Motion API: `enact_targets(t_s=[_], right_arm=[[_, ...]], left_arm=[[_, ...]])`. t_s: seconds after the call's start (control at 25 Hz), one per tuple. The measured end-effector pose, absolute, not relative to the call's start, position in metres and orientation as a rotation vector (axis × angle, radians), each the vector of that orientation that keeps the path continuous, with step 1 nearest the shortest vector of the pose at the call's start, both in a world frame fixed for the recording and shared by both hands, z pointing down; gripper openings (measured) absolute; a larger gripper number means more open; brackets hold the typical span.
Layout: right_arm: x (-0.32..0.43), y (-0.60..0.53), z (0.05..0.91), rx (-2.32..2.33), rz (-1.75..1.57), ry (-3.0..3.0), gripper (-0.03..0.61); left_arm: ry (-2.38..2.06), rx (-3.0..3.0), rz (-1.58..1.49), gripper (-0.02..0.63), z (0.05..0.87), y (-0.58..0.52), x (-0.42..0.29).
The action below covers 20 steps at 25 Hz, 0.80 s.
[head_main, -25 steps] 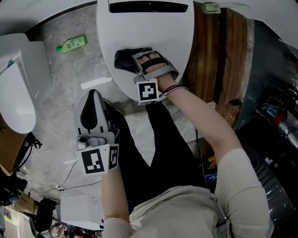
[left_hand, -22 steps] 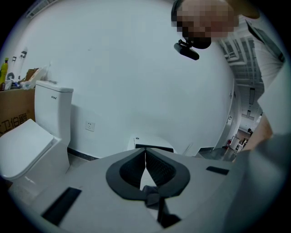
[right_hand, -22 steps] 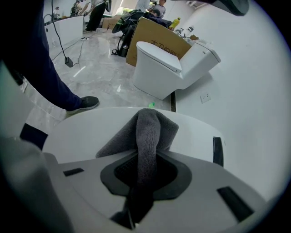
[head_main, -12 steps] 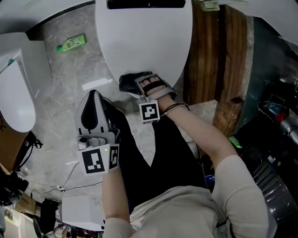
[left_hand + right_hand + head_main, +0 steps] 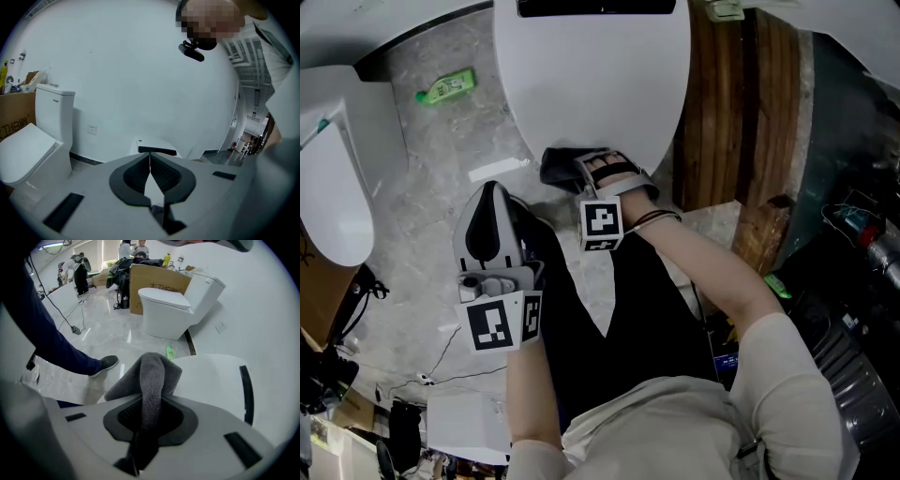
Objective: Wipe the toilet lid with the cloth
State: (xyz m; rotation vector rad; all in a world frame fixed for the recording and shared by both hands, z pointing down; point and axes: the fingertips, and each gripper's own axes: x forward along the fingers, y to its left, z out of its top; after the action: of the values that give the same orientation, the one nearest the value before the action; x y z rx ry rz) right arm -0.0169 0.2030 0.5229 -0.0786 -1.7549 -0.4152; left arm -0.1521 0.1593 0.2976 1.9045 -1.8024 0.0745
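Note:
The white toilet lid (image 5: 591, 75) fills the top middle of the head view. A dark grey cloth (image 5: 561, 165) lies against the lid's near rim, and my right gripper (image 5: 581, 167) is shut on it. In the right gripper view the cloth (image 5: 152, 376) runs up from between the jaws and folds over in front of the lid (image 5: 211, 380). My left gripper (image 5: 487, 220) hangs lower left over the floor, away from the lid, shut with nothing held. In the left gripper view its jaws (image 5: 150, 173) meet, pointing at the wall.
A second white toilet (image 5: 333, 178) stands at the left. A green bottle (image 5: 445, 87) lies on the marble floor beside the lid. A wooden panel (image 5: 727, 122) runs along the right, with dark clutter (image 5: 853, 262) beyond it. Cables and a white box (image 5: 464, 422) lie at lower left.
My right gripper has dragged the cloth from the middle of the lid down toward its near rim. The left gripper has stayed in place.

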Motion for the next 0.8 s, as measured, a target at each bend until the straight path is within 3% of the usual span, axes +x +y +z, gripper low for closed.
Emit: enact_targets(t_s=[0.52,0.8], right_arm=[[-0.124,0.016,0.439,0.214,-0.771,-1.884,0.074],[-0.167,-0.056,0.452,0.209,-0.925,-1.787,0.074]], left_arm=[[-1.837,1.853,0.100,0.015,0.307,0.154,-0.182],[-1.892,1.774,0.099,0.015,0.313,0.157,-0.208]])
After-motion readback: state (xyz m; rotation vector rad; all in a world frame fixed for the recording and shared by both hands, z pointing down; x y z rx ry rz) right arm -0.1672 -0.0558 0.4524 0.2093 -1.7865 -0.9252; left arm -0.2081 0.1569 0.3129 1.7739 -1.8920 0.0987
